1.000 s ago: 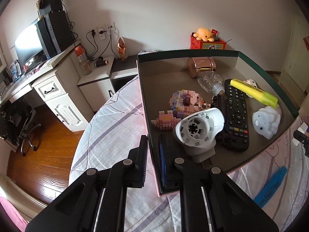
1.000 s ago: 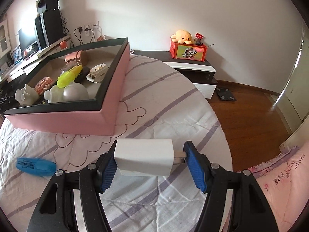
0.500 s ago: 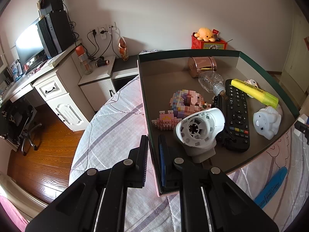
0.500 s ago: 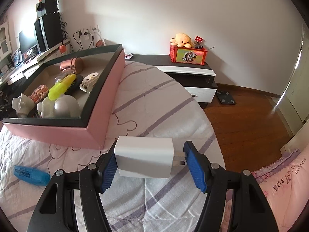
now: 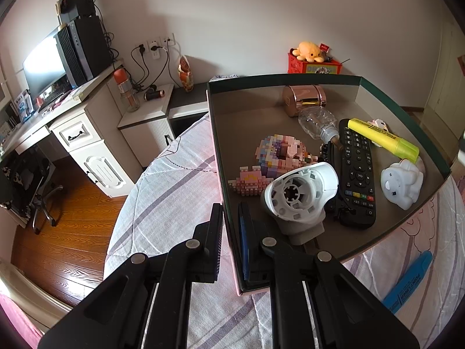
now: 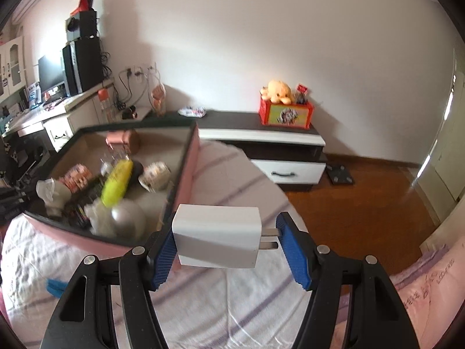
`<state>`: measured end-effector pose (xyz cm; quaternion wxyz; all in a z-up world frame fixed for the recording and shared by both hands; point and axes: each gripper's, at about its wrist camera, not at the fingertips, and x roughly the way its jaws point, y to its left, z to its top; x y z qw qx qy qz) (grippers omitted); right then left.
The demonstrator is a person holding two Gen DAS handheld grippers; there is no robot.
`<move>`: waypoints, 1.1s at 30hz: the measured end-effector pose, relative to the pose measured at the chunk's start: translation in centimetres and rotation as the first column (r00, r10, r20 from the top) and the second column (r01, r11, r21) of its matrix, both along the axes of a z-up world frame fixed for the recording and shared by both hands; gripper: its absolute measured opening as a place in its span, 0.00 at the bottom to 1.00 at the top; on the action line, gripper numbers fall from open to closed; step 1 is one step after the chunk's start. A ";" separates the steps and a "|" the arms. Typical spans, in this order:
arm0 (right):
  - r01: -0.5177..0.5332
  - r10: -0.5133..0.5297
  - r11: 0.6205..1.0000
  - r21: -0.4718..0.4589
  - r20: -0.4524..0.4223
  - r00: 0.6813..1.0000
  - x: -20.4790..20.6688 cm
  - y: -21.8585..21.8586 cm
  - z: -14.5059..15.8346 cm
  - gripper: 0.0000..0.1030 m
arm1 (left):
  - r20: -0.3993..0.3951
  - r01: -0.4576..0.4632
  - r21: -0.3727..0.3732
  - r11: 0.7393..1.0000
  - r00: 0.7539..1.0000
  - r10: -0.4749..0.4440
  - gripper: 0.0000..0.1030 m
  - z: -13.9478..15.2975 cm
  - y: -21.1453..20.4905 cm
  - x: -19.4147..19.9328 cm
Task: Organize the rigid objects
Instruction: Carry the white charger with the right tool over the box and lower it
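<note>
white charger (image 6: pixel 216 237) held above bed, pink box (image 6: pixel 186 168) beside

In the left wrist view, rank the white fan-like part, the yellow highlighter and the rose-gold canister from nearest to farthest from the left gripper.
1. White fan-like part: in the box's near corner, just right of the left gripper, which pinches the box wall.
2. Yellow highlighter: right side of the box, farther back.
3. Rose-gold canister: against the box's far wall.
</note>
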<state>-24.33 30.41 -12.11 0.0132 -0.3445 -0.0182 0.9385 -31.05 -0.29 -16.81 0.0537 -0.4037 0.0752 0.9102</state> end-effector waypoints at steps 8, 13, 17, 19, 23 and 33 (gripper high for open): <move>-0.115 0.116 0.993 0.011 -0.015 0.993 -3.4 -5.4 1.8 0.65 | 0.001 -0.002 0.002 1.000 1.000 0.002 0.10 0.0 0.0 0.1; -0.215 0.215 0.977 -0.001 0.024 0.976 -5.0 -10.2 0.9 0.65 | 0.001 -0.006 0.004 1.000 1.000 0.006 0.10 0.0 0.1 0.1; -0.292 0.292 0.956 -0.009 0.074 0.954 -6.3 -14.5 -0.7 0.65 | 0.003 -0.005 0.004 1.000 1.000 0.005 0.10 0.0 0.0 0.1; -0.322 0.321 0.947 -0.010 0.096 0.942 -6.8 -16.1 -1.5 0.65 | 0.002 -0.004 0.003 1.000 1.000 0.004 0.10 0.0 0.0 0.1; -0.357 0.353 0.934 0.002 0.150 0.924 -7.8 -18.5 -2.9 0.65 | 0.004 -0.005 0.002 1.000 1.000 0.005 0.10 0.1 0.1 0.0; -0.356 0.353 0.935 -0.011 0.148 0.924 -7.6 -18.5 -3.4 0.68 | 0.003 -0.020 0.003 1.000 1.000 0.020 0.10 0.1 0.2 0.0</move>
